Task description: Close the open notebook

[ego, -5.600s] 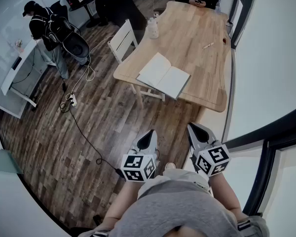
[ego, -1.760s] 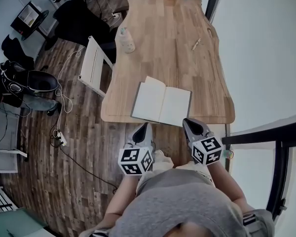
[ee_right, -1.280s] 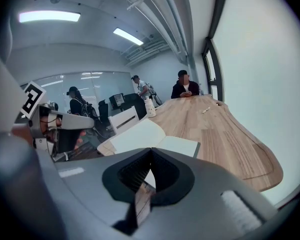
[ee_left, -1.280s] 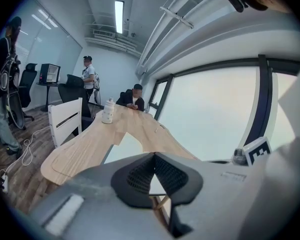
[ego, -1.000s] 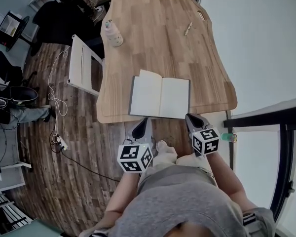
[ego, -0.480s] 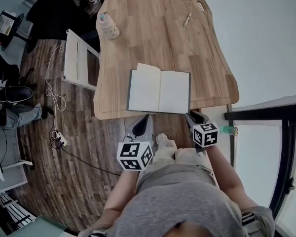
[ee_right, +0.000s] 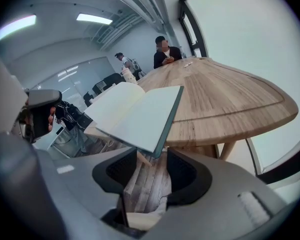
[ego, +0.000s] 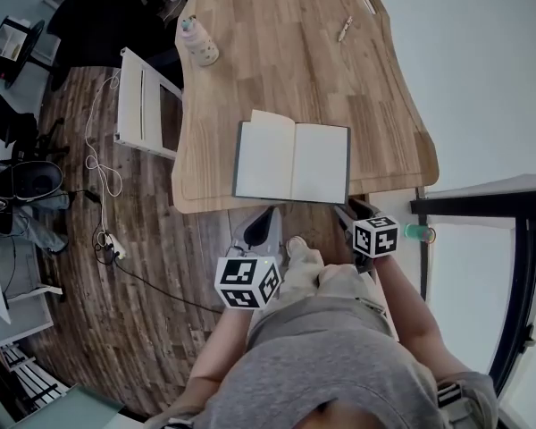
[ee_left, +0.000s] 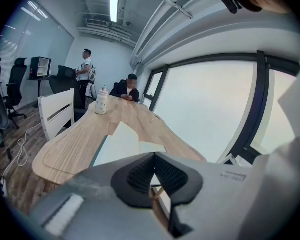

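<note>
The open notebook [ego: 292,161] lies flat on the wooden table [ego: 277,52], its white pages up and its near edge at the table's front rim. My left gripper [ego: 261,226] hangs just short of that rim, below the left page, and in the left gripper view its pads [ee_left: 140,171] meet at the tips [ee_left: 154,156], shut on nothing. My right gripper [ego: 355,211] sits below the notebook's right corner. Its jaws [ee_right: 151,171] are opening with nothing between them, and the notebook's [ee_right: 140,116] dark-edged corner juts out just above them.
A bottle [ego: 199,43] and a pen [ego: 345,29] lie farther up the table. A white chair [ego: 143,101] stands at its left side, with cables [ego: 98,186] on the wood floor. A person [ee_right: 165,51] sits at the far end. The window wall runs along the right.
The right gripper has sunk below the table's front edge beside the notebook's corner, and its cube looks smaller. The left gripper has hardly moved. Earlier, I walked up to the table.
</note>
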The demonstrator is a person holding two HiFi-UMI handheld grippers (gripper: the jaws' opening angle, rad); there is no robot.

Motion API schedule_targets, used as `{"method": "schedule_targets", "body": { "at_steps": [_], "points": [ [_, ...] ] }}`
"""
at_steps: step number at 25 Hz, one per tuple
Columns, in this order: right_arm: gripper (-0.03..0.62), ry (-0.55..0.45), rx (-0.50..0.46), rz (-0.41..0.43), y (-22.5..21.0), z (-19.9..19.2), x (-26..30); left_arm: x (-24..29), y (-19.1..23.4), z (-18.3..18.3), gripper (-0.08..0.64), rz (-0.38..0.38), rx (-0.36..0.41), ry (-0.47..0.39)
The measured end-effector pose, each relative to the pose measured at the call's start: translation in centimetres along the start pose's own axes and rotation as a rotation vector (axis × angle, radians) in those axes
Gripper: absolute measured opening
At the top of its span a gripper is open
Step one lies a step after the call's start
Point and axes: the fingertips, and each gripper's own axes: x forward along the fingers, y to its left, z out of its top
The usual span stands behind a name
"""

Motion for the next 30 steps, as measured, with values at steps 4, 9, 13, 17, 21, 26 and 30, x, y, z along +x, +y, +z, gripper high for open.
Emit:
{"method": "schedule_targets", "body": {
  "at_steps": [4, 9, 13, 17, 21, 26, 30],
  "points": [
    [0.178, -0.014, 0.014, 0.015, 0.1, 0.3, 0.3, -0.2, 0.2, -0.1, 0.003, 0.005, -0.005, -0.003],
    [0.164, -0.036, 0.049, 0.025, 0.1, 0.7, 0.1, -0.4, 0.4, -0.1, 0.003, 0.014, -0.011, -0.005],
    [0.13, -0.07, 0.081, 0.035, 0.2, 1.3, -0.6, -0.5, 0.6, -0.1, 0.003, 0.013, -0.009, -0.009],
    [0.109, -0.08, 0.083, 0.037, 0.3, 1.6, -1.0, -0.6, 0.3, 0.0, 0.003, 0.008, -0.01, -0.018],
    [0.095, -0.101, 0.103, 0.047, 0.5, 2.1, -1.4, -0.7, 0.1, 0.1, 0.003, 0.004, -0.006, -0.023],
    [0.074, -0.127, 0.108, 0.067, 1.2, 3.0, -2.2, -0.9, -0.1, 0.1, 0.003, 0.004, 0.001, -0.025],
    [0.061, -0.146, 0.093, 0.08, 1.8, 3.7, -2.9, -1.0, -0.3, 0.5, 0.003, 0.005, 0.003, -0.035]
  ]
}}
